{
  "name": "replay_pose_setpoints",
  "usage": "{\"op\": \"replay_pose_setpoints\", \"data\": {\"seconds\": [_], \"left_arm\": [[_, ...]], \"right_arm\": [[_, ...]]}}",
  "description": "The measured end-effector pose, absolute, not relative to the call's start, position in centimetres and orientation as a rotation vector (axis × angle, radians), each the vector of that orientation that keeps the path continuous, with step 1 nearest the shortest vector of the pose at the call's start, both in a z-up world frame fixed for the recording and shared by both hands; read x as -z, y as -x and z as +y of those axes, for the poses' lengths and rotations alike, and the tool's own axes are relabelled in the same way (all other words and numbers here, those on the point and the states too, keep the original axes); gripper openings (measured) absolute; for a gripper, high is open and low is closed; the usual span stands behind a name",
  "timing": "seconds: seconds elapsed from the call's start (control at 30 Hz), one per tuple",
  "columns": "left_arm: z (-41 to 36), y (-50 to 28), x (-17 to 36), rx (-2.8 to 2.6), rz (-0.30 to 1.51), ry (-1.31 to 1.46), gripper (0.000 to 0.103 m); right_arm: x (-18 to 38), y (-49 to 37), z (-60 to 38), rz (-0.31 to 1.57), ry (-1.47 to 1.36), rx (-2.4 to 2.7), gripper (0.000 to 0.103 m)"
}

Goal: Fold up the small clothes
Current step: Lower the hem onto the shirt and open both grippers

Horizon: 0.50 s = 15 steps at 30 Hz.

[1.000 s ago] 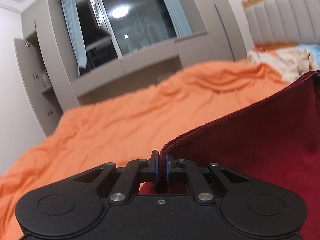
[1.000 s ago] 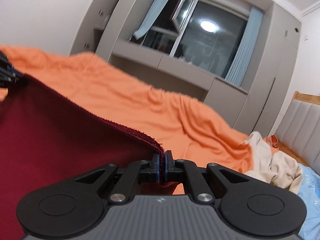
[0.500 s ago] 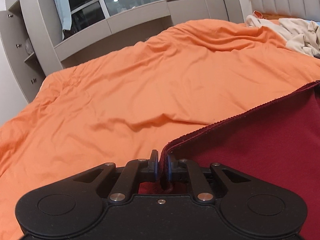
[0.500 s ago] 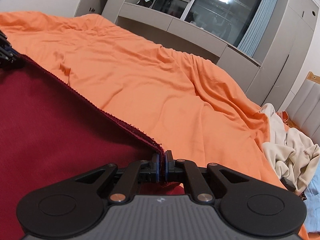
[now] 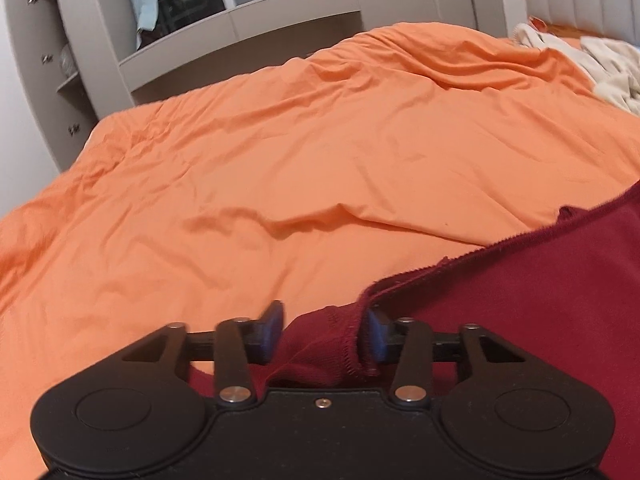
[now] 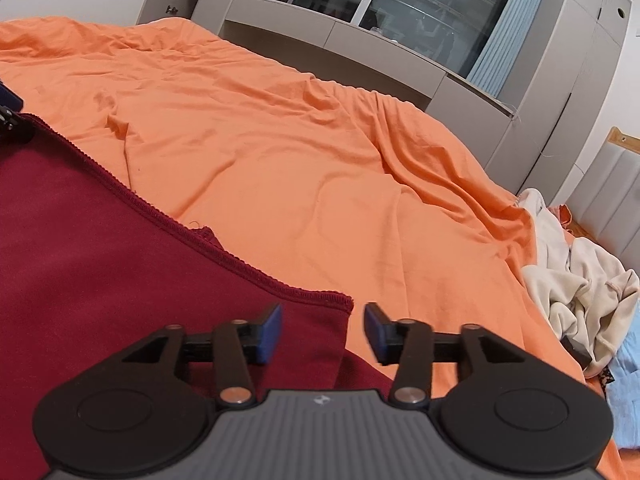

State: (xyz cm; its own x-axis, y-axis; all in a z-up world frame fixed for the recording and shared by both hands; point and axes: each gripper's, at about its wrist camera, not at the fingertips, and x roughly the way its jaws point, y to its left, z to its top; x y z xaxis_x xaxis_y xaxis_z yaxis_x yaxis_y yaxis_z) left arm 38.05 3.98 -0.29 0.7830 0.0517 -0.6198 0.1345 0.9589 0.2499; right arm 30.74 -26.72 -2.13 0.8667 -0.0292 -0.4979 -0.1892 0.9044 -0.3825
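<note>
Orange bedding (image 5: pixel 320 152) covers the bed and fills the middle of both wrist views, creased but flat. Behind it, along the top of each frame, runs grey built-in cabinetry (image 6: pixel 384 52) with a dark window (image 6: pixel 432 12) and a pale blue curtain (image 6: pixel 508 28); the glass reflects a ceiling light, and what stands on the sill is too small to make out.

Dark red garment (image 5: pixel 540 300): lying on the bedding, lower right of the left wrist view and lower left of the right wrist view (image 6: pixel 100 264). Its stitched hem runs diagonally across both frames. The lower part is cut off by the frame edges and hidden behind the gripper bodies, so its full shape cannot be judged.

Left gripper (image 5: pixel 322 334): jaws apart, with a bunched corner of the garment sitting between them. The cloth lies against the right pad; whether it touches the left pad cannot be told.

Right gripper (image 6: pixel 322 330): jaws apart, nothing clamped. The garment's corner lies just ahead of the left pad, with bare bedding ahead of the right pad.

Cream clothing (image 6: pixel 576 280) lies heaped at the right edge of the right wrist view, with light blue fabric (image 6: pixel 628 376) below it, partly cut off. At the far left edge a dark piece of the other gripper shows, mostly out of frame.
</note>
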Motion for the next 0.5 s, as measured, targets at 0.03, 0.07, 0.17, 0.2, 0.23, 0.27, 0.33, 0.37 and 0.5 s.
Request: {"op": "replay_pose_setpoints", "data": {"seconds": [0.03,0.07,0.17,0.2,0.23,0.27,0.33,0.37,0.5], "left_arm": [[4.2,-38.0,0.2,0.04,0.674,-0.273,0.059],[4.5,-38.0,0.0,0.037,0.675,-0.253,0.061],[5.9,-38.0,-0.7,0.015,0.667,-0.192,0.076],[6.4,-38.0,-0.9,-0.007,0.664,-0.184,0.079],[6.9,-38.0,-1.1,-0.03,0.661,-0.182,0.079],[7.3,-38.0,-1.2,-0.055,0.661,-0.181,0.079],[8.4,-38.1,-1.5,-0.107,0.662,-0.17,0.079],[9.0,-38.1,-1.6,-0.126,0.663,-0.157,0.079],[10.7,-37.6,-2.3,-0.144,0.661,-0.088,0.085]], "right_arm": [[2.1,-30.7,-26.7,0.519,0.438,-0.082,0.062],[2.1,-30.7,-26.8,0.519,0.436,-0.078,0.067],[2.0,-30.7,-27.0,0.52,0.428,-0.074,0.073],[2.1,-30.7,-27.0,0.521,0.428,-0.074,0.075],[2.1,-30.7,-27.0,0.522,0.428,-0.073,0.078],[2.1,-30.8,-27.0,0.523,0.429,-0.073,0.082],[2.2,-30.7,-27.0,0.52,0.429,-0.068,0.088],[2.1,-30.7,-27.1,0.519,0.428,-0.067,0.088],[2.1,-30.8,-27.3,0.514,0.431,-0.039,0.099]]}}
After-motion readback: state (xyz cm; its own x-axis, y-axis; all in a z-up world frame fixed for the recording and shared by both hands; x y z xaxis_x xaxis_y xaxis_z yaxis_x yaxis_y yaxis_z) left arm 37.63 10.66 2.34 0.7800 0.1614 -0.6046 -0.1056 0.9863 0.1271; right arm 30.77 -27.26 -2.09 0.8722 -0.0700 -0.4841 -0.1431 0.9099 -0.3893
